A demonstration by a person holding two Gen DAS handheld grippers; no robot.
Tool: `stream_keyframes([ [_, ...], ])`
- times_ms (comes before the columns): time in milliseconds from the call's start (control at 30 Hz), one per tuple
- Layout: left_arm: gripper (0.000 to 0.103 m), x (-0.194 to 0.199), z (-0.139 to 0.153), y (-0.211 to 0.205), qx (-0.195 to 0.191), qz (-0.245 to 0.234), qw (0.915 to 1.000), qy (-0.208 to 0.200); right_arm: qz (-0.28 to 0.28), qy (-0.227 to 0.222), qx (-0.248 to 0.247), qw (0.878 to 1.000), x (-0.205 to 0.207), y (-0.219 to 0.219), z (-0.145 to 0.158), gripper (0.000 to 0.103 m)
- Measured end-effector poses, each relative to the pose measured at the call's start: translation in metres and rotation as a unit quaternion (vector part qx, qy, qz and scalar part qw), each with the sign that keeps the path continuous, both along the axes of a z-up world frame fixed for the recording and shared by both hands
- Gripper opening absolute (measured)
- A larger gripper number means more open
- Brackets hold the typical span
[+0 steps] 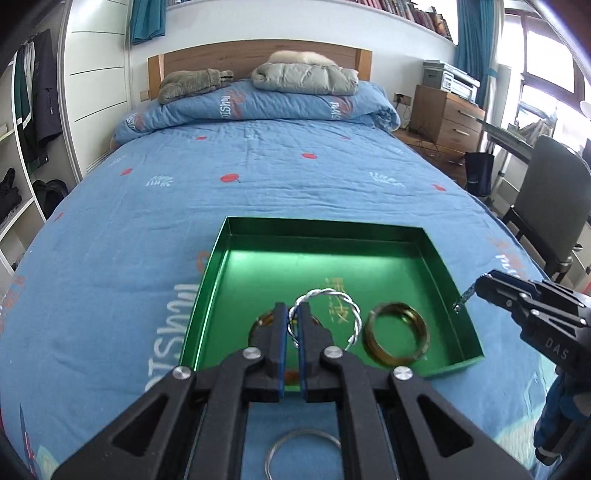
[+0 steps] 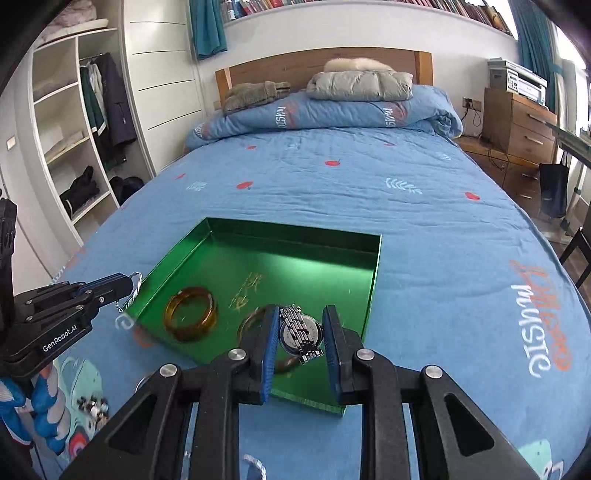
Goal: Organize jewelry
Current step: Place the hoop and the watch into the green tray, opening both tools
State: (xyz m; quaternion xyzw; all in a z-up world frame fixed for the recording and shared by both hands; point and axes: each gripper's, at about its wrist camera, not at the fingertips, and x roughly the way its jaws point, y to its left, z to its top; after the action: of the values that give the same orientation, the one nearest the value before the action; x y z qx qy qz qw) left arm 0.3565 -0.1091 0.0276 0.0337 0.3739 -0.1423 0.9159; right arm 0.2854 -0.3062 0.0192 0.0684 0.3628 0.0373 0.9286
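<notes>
I'm looking over a bed (image 1: 258, 177) w/ blue patterned cover, wood headboard (image 1: 258, 55) against a white wall. Folded duvet (image 1: 255, 107) and grey puffer jacket (image 1: 306, 75) at the head. Open white wardrobe (image 2: 70, 140) on the left, wood drawers (image 1: 447, 118) w/ printer (image 1: 448, 77) right. Teal curtains (image 1: 472, 48), bright daylight from window (image 1: 546, 74).

we are in a home bedroom, bed (image 1: 258, 177) with blue quilt ahead at twelve o'clock, open wardrobe (image 2: 74, 140) at ten, wooden drawers (image 1: 447, 114) at two, bookshelf (image 2: 369, 5) overhead
</notes>
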Motion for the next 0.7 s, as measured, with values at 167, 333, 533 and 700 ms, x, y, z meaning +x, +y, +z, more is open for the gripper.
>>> stream_keyframes([
  [167, 0.005, 0.065, -0.035, -0.005, 0.037, 0.022, 0.9985, 0.034, -0.003, 0.051, -0.008, 0.999, 0.07, -0.008, -0.036, 0.024],
  [333, 0.005, 0.091, -0.062, 0.001, 0.066, 0.029, 0.9955, 0.061, 0.0, 0.092, -0.024, 0.995, 0.096, -0.013, -0.068, 0.024],
  [533, 0.005, 0.092, -0.08, 0.007, 0.063, 0.034, 0.994, 0.082, 0.013, 0.1, -0.064, 0.993, 0.092, -0.003, -0.077, 0.024],
  [700, 0.007, 0.074, -0.047, 0.017, 0.048, 0.033, 0.9962, 0.065, 0.011, 0.101, -0.063, 0.993, 0.088, -0.007, -0.062, 0.041],
])
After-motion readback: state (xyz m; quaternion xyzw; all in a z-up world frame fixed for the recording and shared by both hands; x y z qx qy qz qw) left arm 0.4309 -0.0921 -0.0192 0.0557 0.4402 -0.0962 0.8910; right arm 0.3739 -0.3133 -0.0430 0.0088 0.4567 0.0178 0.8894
